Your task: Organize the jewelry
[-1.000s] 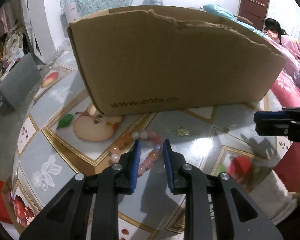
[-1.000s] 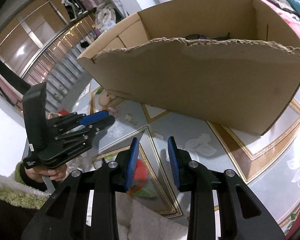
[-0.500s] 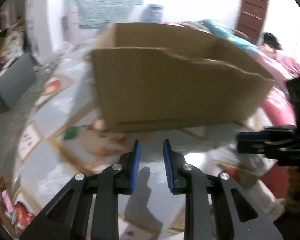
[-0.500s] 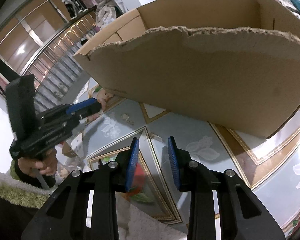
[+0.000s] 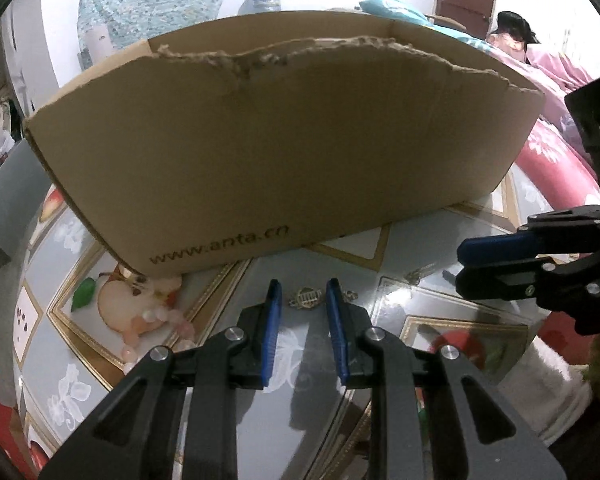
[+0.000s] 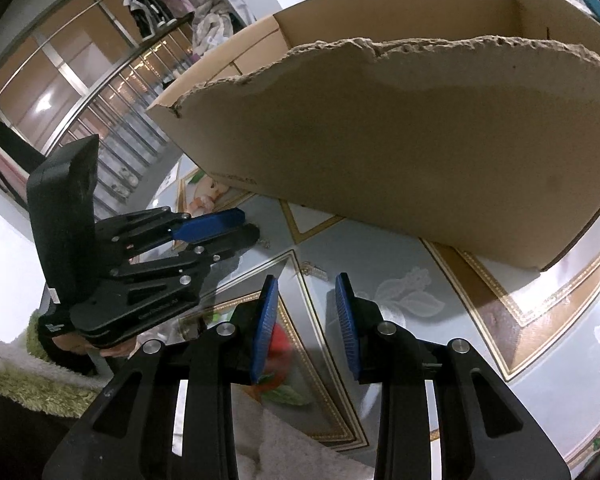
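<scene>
The left gripper (image 5: 302, 300) hangs over a glossy table (image 5: 380, 264) that carries a printed cloth with fruit pictures and gold lines. Its 2 blue pads stand apart with a clear gap, and nothing is pressed between them, so the jaws are released. Seen through this gap, a small gold-coloured ornament (image 5: 307, 298) lies flat on the table, just in front of the fingertips; whether the tips touch it, I cannot tell. To the left of this gripper a bracelet of pink and white beads (image 5: 156, 320) lies on the picture of an apple, partly hidden behind the left finger.

Behind both pieces stands a big cardboard box (image 5: 284, 152) with a torn upper edge and a printed web address on its front wall. The box rests on the table, near the jewelry but not touching it.

The right gripper (image 6: 306, 292) points down at the table closer to the near edge. Its pads are also apart and hold nothing. From the right wrist view the gold ornament (image 6: 314, 269) is seen on the table just beyond its tips, between the 2 grippers. A hand (image 6: 112, 350) grips the handle of the left gripper.
</scene>
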The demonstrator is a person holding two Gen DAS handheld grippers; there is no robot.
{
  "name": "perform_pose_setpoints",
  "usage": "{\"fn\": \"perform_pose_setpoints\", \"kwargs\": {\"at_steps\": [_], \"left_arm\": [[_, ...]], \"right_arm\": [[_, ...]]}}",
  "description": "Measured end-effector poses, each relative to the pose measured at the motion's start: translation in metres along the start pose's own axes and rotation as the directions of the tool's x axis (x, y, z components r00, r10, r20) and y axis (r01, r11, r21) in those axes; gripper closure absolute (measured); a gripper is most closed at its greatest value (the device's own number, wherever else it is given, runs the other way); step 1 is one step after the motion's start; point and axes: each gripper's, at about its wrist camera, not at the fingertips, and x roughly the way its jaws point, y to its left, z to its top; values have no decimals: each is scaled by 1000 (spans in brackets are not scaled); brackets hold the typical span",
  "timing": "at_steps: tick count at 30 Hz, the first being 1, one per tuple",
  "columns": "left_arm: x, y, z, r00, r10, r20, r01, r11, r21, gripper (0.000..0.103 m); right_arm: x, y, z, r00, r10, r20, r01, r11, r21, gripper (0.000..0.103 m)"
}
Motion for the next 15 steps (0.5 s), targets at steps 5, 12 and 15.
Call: {"fn": "perform_pose_setpoints", "kwargs": {"at_steps": [5, 12, 15], "left_arm": [[3, -6, 2, 1000, -5, -1, 5, 1000, 13, 86], [2, -6, 1, 1000, -14, -1, 14, 1000, 19, 91], [2, -4, 0, 1000, -21, 1, 21, 1000, 8, 92]], "right_arm": [[-1, -2, 0, 1000, 2, 0, -2, 1000, 4, 73], [-2, -4, 2, 1000, 3, 3, -3, 1000, 13, 73], [-3, -4, 2, 1000, 2, 6, -2, 1000, 13, 73]]}}
